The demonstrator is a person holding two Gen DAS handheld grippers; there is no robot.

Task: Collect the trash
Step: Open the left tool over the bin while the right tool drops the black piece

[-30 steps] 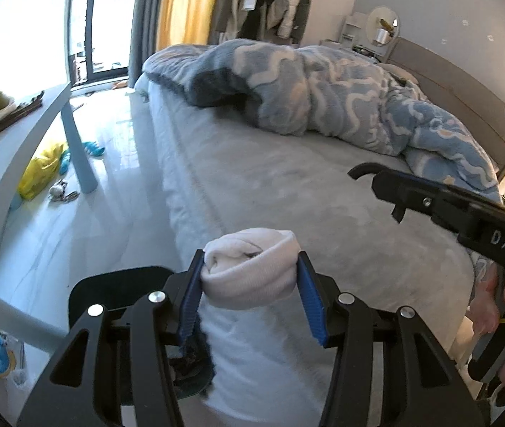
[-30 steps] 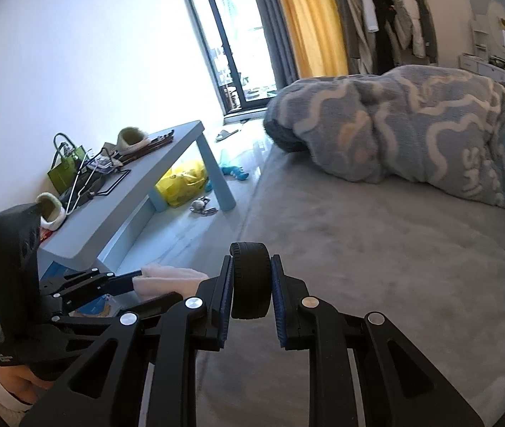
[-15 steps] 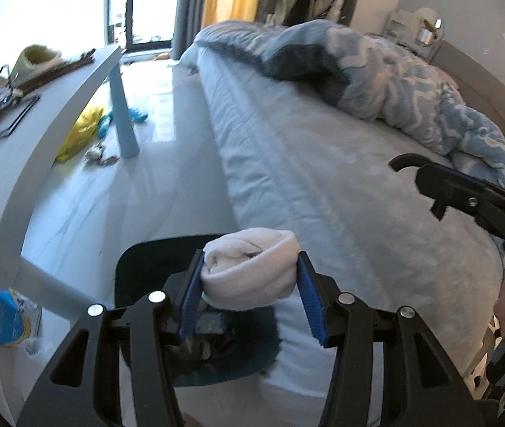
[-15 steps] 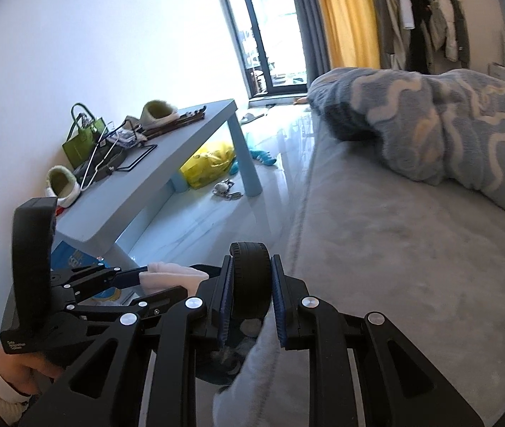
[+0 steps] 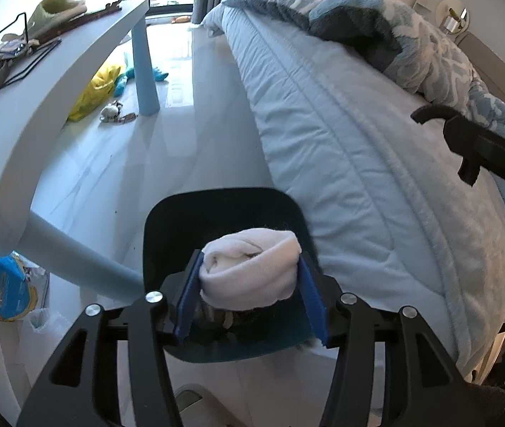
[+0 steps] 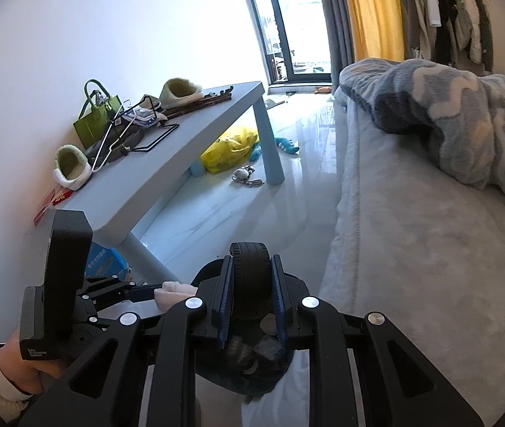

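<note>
The left gripper has just been easing its blue pads apart, though the rolled white sock sits between them with both pads touching its ends, directly above the dark trash bin on the floor beside the bed. The right gripper is clamped tight on a small black toy wheel, also over the bin's opening. A light blue table stands beyond, with a yellow bag beneath it.
</note>
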